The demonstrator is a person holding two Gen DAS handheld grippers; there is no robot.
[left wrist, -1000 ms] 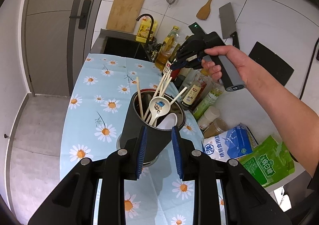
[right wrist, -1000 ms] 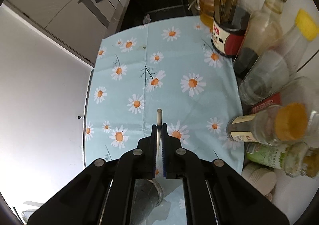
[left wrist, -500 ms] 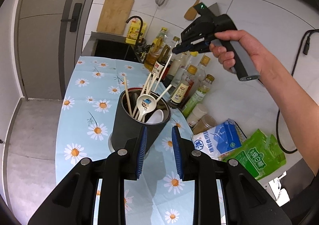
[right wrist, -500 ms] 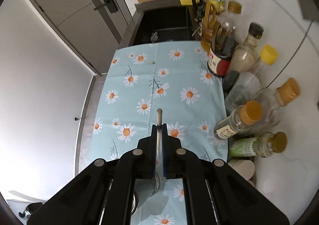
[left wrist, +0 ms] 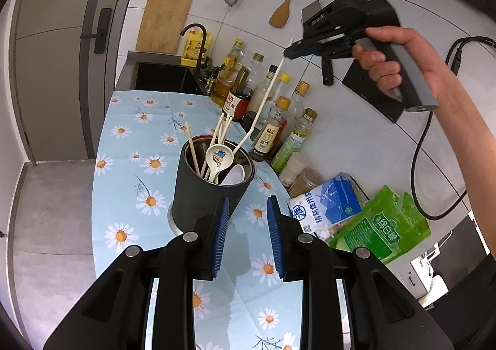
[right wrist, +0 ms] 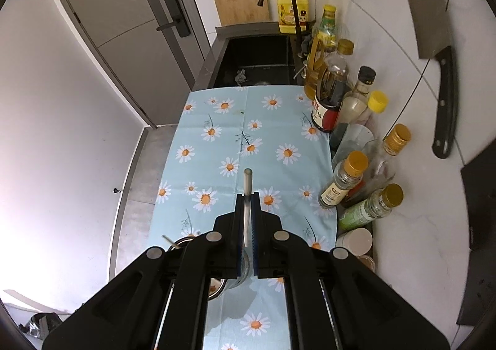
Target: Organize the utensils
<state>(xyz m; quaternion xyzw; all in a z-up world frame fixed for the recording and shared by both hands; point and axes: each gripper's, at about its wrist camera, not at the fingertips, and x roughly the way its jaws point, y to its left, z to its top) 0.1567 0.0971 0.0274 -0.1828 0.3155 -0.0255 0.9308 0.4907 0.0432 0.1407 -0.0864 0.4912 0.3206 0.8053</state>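
A dark utensil holder [left wrist: 204, 191] stands on the daisy tablecloth [left wrist: 130, 163], holding several chopsticks and a white spoon with a cartoon print [left wrist: 217, 157]. My right gripper [left wrist: 293, 52] is shut on a white chopstick [left wrist: 269, 86] and holds it high above the holder, its lower end near the rim. In the right wrist view the chopstick [right wrist: 247, 191] sticks out between the shut pads of that gripper [right wrist: 247, 195]; the holder's rim [right wrist: 183, 241] shows below left. My left gripper [left wrist: 246, 213] is open and empty, just in front of the holder.
Several sauce and oil bottles [left wrist: 279, 120] line the wall right of the cloth. Bags of salt [left wrist: 328, 204] and a green packet [left wrist: 381, 232] lie at the right. A sink [right wrist: 257, 61] is at the far end. A cleaver [right wrist: 434, 46] hangs on the wall.
My right gripper has risen and pulled the white chopstick up out of the holder. My left gripper has backed away from the holder a little.
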